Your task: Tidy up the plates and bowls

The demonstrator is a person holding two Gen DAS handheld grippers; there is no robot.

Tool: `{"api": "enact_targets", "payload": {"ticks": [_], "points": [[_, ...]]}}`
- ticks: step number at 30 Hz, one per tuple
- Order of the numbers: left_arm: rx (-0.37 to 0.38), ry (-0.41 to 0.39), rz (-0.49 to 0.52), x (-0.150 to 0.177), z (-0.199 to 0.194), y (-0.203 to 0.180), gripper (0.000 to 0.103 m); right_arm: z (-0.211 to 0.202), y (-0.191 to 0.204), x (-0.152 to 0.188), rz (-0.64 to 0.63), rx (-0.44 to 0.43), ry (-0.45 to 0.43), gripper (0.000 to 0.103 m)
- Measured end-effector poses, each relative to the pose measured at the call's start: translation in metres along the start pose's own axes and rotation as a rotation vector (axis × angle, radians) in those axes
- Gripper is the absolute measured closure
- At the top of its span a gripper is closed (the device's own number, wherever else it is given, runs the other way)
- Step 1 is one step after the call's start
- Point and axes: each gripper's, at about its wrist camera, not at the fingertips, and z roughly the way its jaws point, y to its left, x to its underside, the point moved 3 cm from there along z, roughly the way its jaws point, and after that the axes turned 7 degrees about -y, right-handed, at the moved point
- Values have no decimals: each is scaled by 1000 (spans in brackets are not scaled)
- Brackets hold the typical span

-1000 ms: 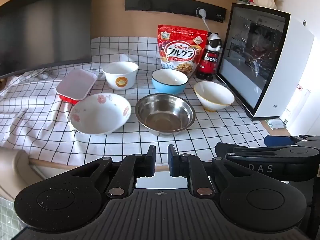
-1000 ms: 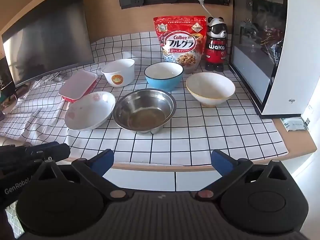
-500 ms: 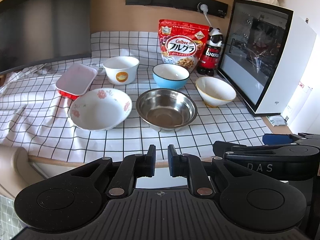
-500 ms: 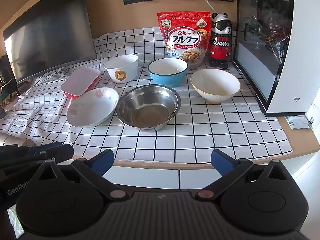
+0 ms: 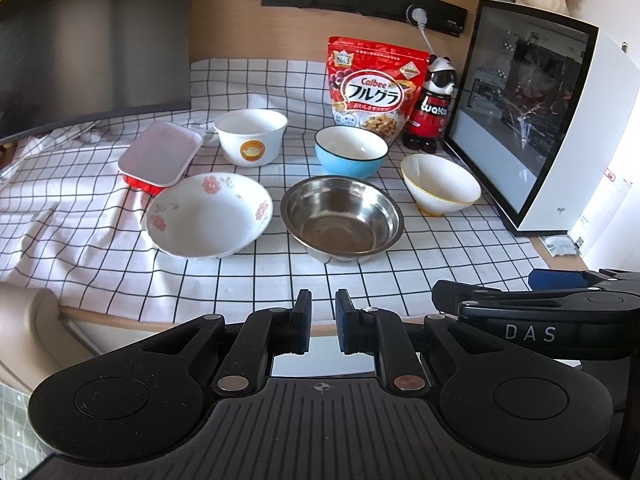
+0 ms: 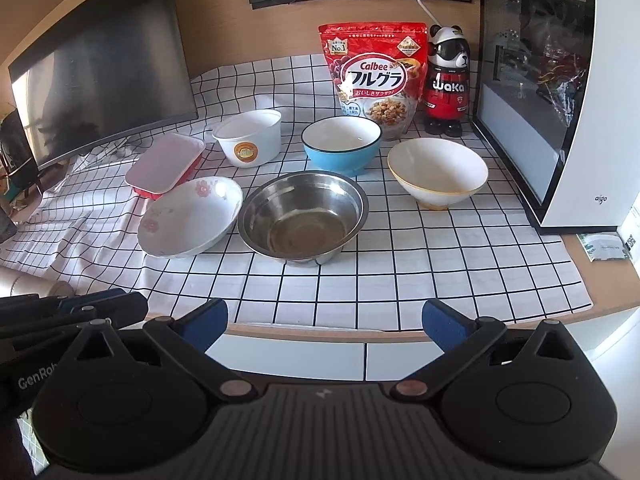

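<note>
Several dishes stand on a checked cloth: a flowered white bowl (image 5: 208,220) (image 6: 190,216), a steel bowl (image 5: 342,218) (image 6: 302,216), a blue bowl (image 5: 350,152) (image 6: 340,144), a cream bowl with a yellow rim (image 5: 440,188) (image 6: 438,172), a white cup-shaped bowl with an orange mark (image 5: 251,136) (image 6: 249,136) and a red rectangular dish (image 5: 160,156) (image 6: 166,164). My left gripper (image 5: 322,326) hangs shut and empty before the table's front edge. My right gripper (image 6: 325,326) stands open and empty, also short of the edge.
A red cereal bag (image 5: 370,88) and a panda bottle (image 5: 434,108) stand at the back. A white computer case with a glass side (image 5: 532,120) fills the right. A dark monitor (image 6: 100,80) stands at the left. A small packet (image 6: 604,246) lies on the bare wood at right.
Both views have crept slightly nearer the table and the dishes look a little larger. No dish has moved, and neither gripper's jaws have changed.
</note>
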Motion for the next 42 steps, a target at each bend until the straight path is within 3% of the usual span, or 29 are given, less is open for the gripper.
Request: {"api": "enact_targets", "payload": {"ticks": [42], "points": [[-3,19,-22,4,2,6,88,3,4,3,8,-3,16,0]]}}
